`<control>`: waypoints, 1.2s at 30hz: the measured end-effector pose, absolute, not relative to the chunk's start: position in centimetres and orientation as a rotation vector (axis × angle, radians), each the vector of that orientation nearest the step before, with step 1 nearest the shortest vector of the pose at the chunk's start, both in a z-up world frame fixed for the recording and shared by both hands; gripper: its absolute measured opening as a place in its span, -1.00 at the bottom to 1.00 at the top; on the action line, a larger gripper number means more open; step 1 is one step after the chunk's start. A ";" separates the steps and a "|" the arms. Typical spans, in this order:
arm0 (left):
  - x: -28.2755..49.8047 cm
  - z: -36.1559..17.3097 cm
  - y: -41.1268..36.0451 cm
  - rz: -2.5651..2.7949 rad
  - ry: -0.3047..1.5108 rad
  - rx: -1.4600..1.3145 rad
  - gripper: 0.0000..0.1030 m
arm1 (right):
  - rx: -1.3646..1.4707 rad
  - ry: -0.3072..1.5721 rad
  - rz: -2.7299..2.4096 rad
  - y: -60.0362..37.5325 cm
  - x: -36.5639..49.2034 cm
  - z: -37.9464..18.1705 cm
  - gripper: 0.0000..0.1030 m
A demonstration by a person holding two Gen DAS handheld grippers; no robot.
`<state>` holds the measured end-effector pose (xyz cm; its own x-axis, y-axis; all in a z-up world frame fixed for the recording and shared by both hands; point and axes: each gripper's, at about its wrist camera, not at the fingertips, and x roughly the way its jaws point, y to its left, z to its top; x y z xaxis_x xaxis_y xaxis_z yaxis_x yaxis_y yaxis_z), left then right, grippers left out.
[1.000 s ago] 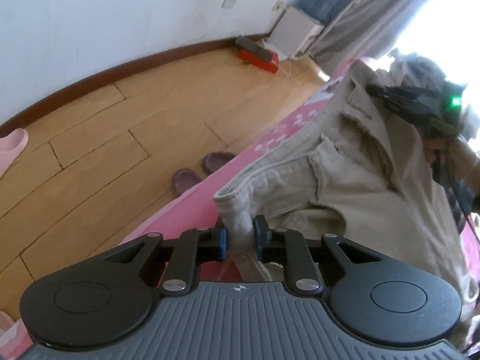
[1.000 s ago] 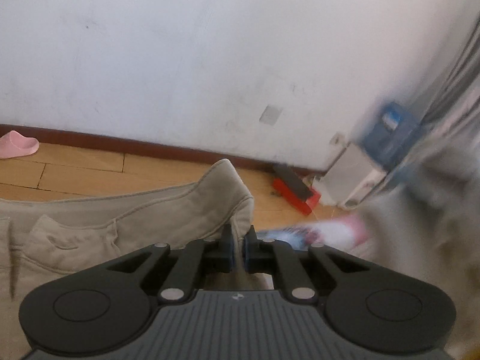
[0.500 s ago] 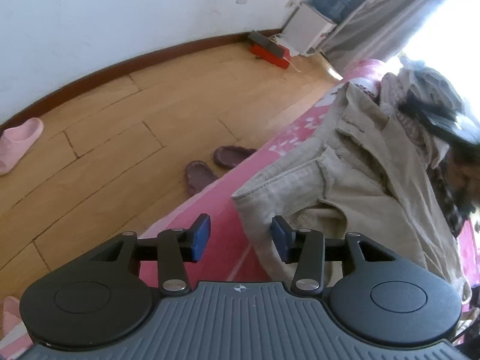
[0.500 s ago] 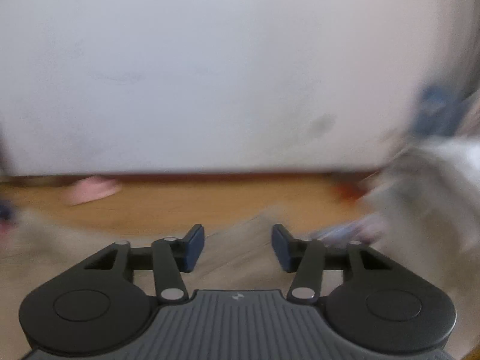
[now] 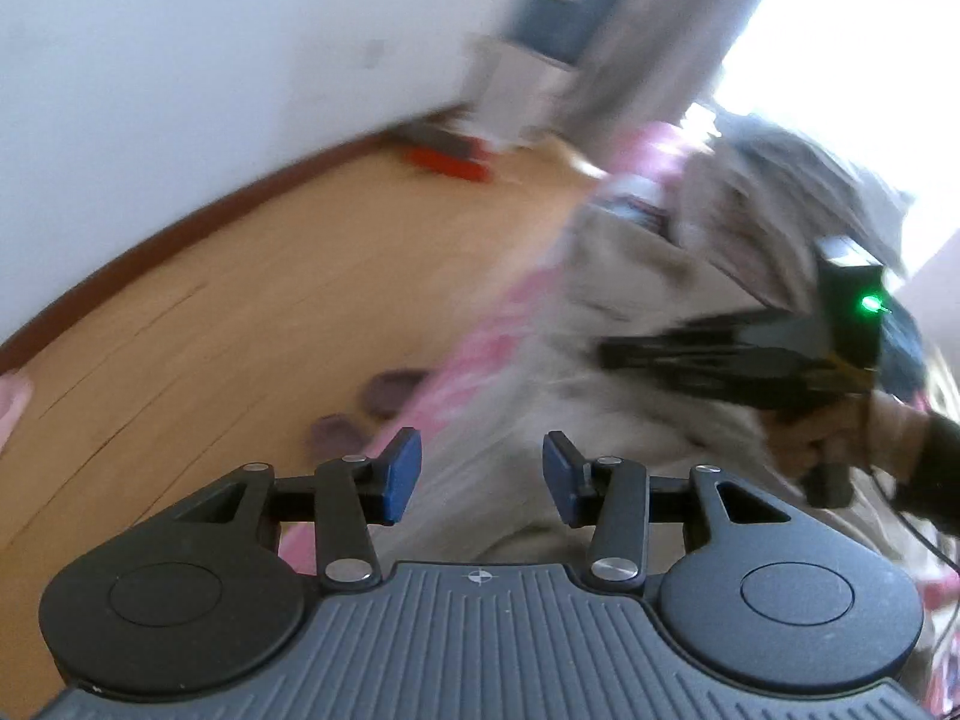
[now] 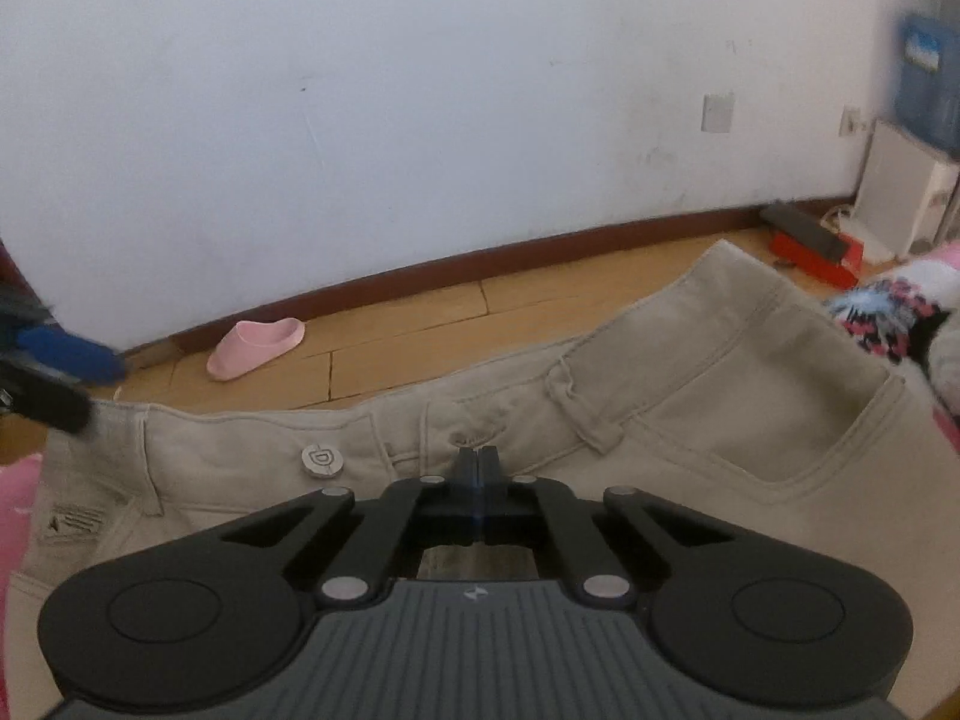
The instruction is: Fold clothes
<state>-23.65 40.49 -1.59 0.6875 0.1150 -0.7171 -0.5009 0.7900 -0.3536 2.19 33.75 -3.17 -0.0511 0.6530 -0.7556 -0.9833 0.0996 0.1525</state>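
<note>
Beige trousers [image 6: 660, 414] lie spread on the pink bed sheet [image 6: 18, 498], waistband toward the floor, with a metal button [image 6: 322, 459] and a front pocket showing. My right gripper [image 6: 479, 461] is shut just above the fly area, and I see nothing between its fingers. In the blurred left wrist view my left gripper [image 5: 483, 477] stands open and empty over the near edge of the trousers [image 5: 630, 276]. The right gripper [image 5: 606, 354], with a green light, hovers over the cloth in a person's hand [image 5: 840, 426].
A pile of other clothes [image 6: 888, 324] sits at the trousers' right end. On the wooden floor are a pink slipper [image 6: 255, 348], dark slippers [image 5: 390, 390] and a red box [image 6: 816, 249]. A white dispenser [image 6: 900, 198] stands by the wall.
Both grippers let go of the trousers' corners about half a second ago. The right gripper has since shut empty and swung over the waistband. The left stays open and is moving fast.
</note>
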 end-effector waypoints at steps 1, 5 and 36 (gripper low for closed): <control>-21.9 -1.9 40.1 0.328 0.750 -0.524 -0.13 | -0.506 0.830 1.426 33.5 2.6 -2.8 -0.99; -16.8 -4.6 38.1 0.308 0.877 -0.216 -0.14 | -0.410 0.816 1.309 25.5 5.0 1.7 -0.96; -0.1 6.3 7.3 -0.510 0.777 0.303 -0.12 | 0.244 0.772 0.130 -34.7 2.1 13.3 -0.50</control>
